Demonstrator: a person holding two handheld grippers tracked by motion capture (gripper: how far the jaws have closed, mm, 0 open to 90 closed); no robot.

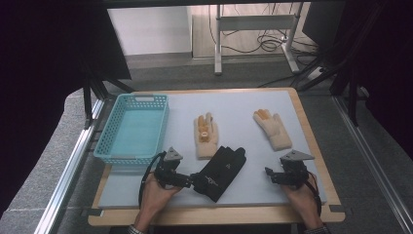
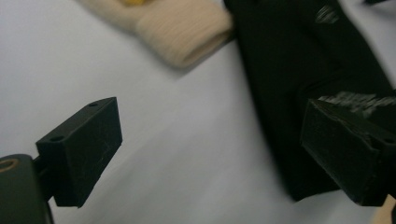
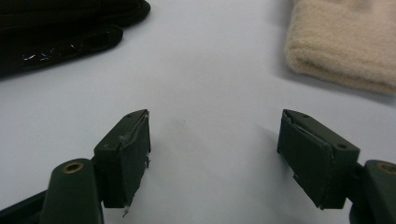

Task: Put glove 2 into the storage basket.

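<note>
A black glove [image 1: 221,170] lies on the pale mat near the front, with its cuff end toward my left gripper [image 1: 191,181]. In the left gripper view the left gripper [image 2: 210,149] is open, its right jaw over the edge of the black glove [image 2: 299,70], nothing pinched. A beige glove with orange fingertips [image 1: 206,136] lies just behind the black one, its cuff [image 2: 187,32] close by. A second beige glove [image 1: 272,129] lies farther right. My right gripper [image 1: 271,175] stands open over bare mat [image 3: 215,149], between the black glove [image 3: 60,28] and the beige cuff [image 3: 345,46].
A light blue plastic basket [image 1: 108,131] stands at the table's left side, with nothing in it. The mat [image 1: 243,105] covers most of the wooden table top. Aluminium rails run along both sides of the table.
</note>
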